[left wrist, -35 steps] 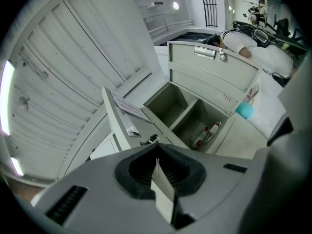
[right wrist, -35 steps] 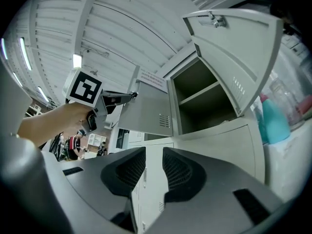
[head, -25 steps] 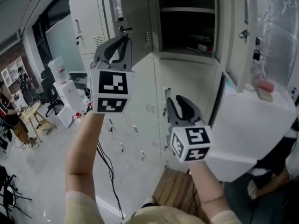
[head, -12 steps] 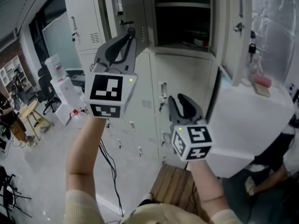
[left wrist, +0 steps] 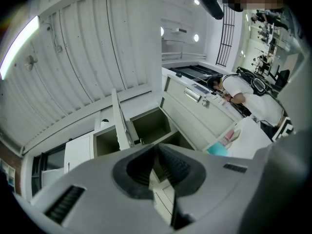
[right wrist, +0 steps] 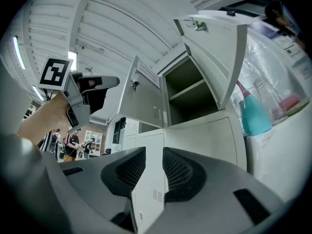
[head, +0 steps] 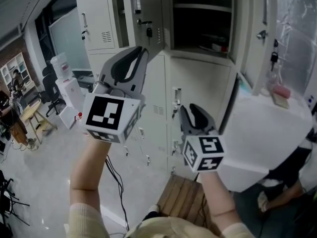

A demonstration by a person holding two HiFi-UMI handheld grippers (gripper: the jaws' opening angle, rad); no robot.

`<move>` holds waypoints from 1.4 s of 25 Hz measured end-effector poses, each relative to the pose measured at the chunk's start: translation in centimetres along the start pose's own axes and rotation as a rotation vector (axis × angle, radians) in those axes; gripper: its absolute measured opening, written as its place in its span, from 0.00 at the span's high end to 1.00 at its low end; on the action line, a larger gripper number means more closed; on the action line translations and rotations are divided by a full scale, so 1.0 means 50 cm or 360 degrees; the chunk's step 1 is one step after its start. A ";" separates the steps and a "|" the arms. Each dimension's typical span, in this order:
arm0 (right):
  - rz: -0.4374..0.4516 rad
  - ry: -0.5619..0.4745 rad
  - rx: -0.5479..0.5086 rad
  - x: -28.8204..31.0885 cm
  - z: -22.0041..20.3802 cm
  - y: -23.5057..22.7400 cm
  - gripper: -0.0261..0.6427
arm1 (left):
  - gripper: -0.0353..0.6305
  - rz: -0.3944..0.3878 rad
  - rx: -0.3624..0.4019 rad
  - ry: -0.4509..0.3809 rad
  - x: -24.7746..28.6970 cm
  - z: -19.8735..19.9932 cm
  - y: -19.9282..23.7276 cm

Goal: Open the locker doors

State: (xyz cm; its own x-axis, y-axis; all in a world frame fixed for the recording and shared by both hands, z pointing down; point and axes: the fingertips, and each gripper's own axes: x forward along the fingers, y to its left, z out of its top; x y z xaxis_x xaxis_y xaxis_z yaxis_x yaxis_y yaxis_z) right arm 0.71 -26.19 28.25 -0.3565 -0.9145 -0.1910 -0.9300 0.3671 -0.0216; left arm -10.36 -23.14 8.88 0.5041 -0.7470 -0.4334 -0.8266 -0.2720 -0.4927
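The grey locker bank (head: 200, 98) stands ahead. Its upper compartment (head: 203, 19) is open: the left door (head: 148, 14) and the right door (head: 260, 29) both stand swung out. The doors below it are closed. My left gripper (head: 142, 51) is raised in front of the left door, below its latch and touching nothing. Its jaws are shut to a slit, with nothing between them (left wrist: 157, 147). My right gripper (head: 191, 108) hangs lower, before the closed lower doors. Its jaws (right wrist: 154, 150) stand slightly apart and hold nothing. The right gripper view shows the open compartment (right wrist: 187, 91) and the left gripper (right wrist: 105, 82).
A white counter (head: 267, 128) at the right carries a pink item (head: 281, 92) and a teal bottle (right wrist: 253, 113). A slatted wooden stand (head: 185, 200) sits below my hands. A water dispenser (head: 62, 71), chairs and people are at far left. Cables (head: 116, 177) trail on the floor.
My left gripper has dropped from the latch of the open left door and rolled, so its marker cube is now tilted. The right gripper has stayed put.
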 end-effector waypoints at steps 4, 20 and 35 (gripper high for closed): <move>0.0014 0.0018 -0.0005 0.007 -0.013 0.015 0.83 | 0.92 -0.0013 -0.0020 0.0030 -0.031 -0.027 0.003; 0.0033 0.0137 0.0042 0.039 -0.094 0.031 0.83 | 0.92 0.0093 -0.0335 0.0150 -0.158 -0.189 0.038; -0.0030 0.0201 0.0051 0.041 -0.146 -0.009 0.83 | 0.92 0.0230 -0.0680 0.0390 -0.262 -0.385 0.032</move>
State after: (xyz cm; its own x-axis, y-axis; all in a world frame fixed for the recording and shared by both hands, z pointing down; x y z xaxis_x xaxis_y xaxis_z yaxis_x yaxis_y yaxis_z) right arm -0.26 -29.46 35.03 -0.3496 -0.9346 -0.0653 -0.9339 0.3532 -0.0560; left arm -23.11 -25.48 28.27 0.3459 -0.9016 -0.2596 -0.9378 -0.3407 -0.0663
